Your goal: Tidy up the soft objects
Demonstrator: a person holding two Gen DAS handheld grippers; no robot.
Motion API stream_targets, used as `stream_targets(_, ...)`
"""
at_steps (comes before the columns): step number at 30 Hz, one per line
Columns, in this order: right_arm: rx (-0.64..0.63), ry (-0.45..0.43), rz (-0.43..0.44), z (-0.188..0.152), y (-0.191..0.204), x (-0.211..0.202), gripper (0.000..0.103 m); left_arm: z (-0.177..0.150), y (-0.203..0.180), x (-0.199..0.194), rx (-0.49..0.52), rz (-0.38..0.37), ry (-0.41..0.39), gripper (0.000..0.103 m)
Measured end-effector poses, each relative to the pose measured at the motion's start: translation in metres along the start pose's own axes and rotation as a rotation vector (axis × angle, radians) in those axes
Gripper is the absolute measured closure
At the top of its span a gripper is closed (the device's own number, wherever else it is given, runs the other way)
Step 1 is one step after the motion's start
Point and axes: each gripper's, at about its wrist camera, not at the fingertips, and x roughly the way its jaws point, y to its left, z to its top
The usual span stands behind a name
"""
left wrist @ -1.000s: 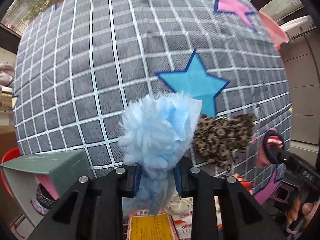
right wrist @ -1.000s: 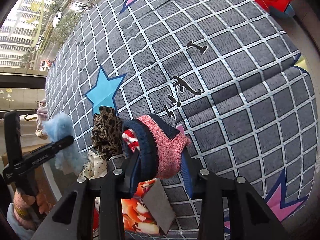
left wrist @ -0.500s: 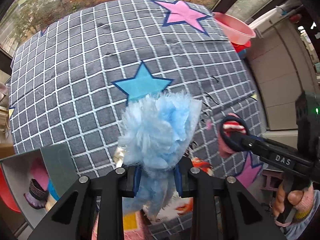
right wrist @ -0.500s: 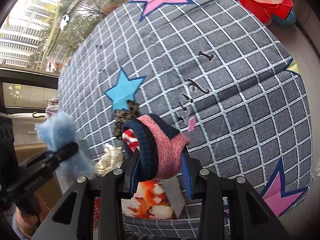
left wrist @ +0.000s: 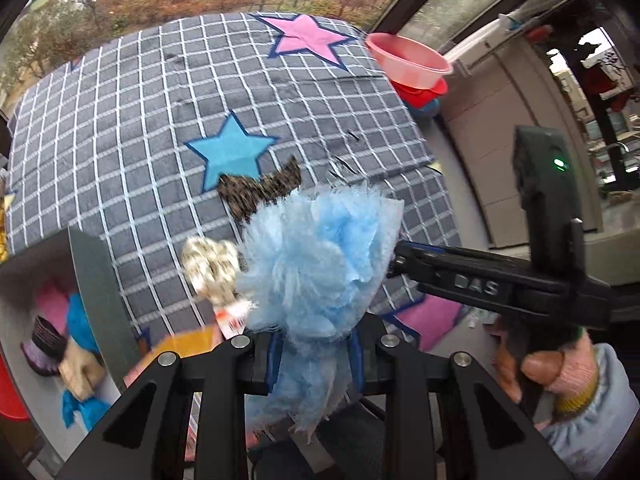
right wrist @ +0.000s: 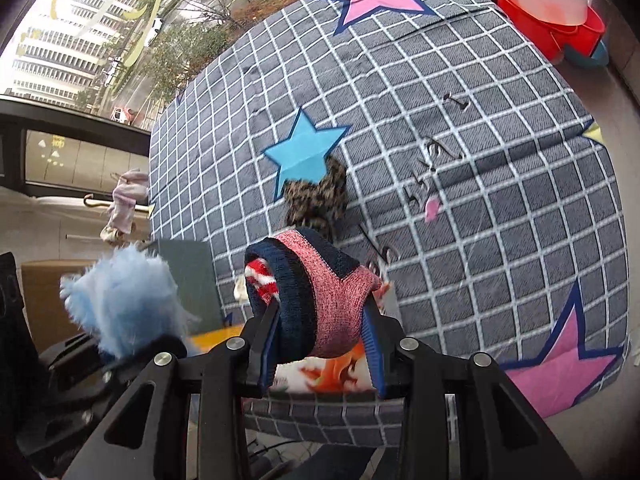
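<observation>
Left gripper [left wrist: 314, 360]: clamped on fluffy blue scrunchie [left wrist: 316, 264], held above tabletop.
Right gripper [right wrist: 320, 348]: clamped on red-navy knit sock [right wrist: 316, 300], likewise lifted.
Step, judged: carrying both toward open box [left wrist: 96, 300] at left, already holding soft items.
Next: swing over box, release inside.
Still on checked cloth [right wrist: 500, 208]: leopard scrunchie [right wrist: 318, 196], cream dotted scrunchie [left wrist: 210, 266].

Left gripper [left wrist: 314, 360]: matt black plastic with bright metal screws, blue pads pinching a fluffy, fraying pale-blue fleece piece [left wrist: 316, 264]. Right gripper [right wrist: 320, 348]: same finish, clamped on a ribbed knit sock [right wrist: 316, 292] of red-flecked and navy yarn. Blanket [right wrist: 500, 220]: matt woven cloth, checked. Far right, glossy smooth plastic basins [right wrist: 548, 4].
</observation>
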Motion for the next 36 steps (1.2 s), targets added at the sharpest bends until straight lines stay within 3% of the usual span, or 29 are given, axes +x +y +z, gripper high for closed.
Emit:
stream_targets(10,-0.013,0.043,-0.005,-0.055,0.016,0.000,0.065,-0.065,0.011,-0.032,-0.018,-0.037,-0.019,0.073)
stream_targets(20,-0.094,0.100,-0.003,-0.101,0.058,0.002,0.065,-0.121,0.073,-0.068,-0.171,-0.007,-0.085,0.073)
stream_targets(36,-0.301,0.134,0.001,-0.122,0.164,0.012,0.065,-0.164,0.152,-0.097,-0.356,0.048,-0.201,0.073)
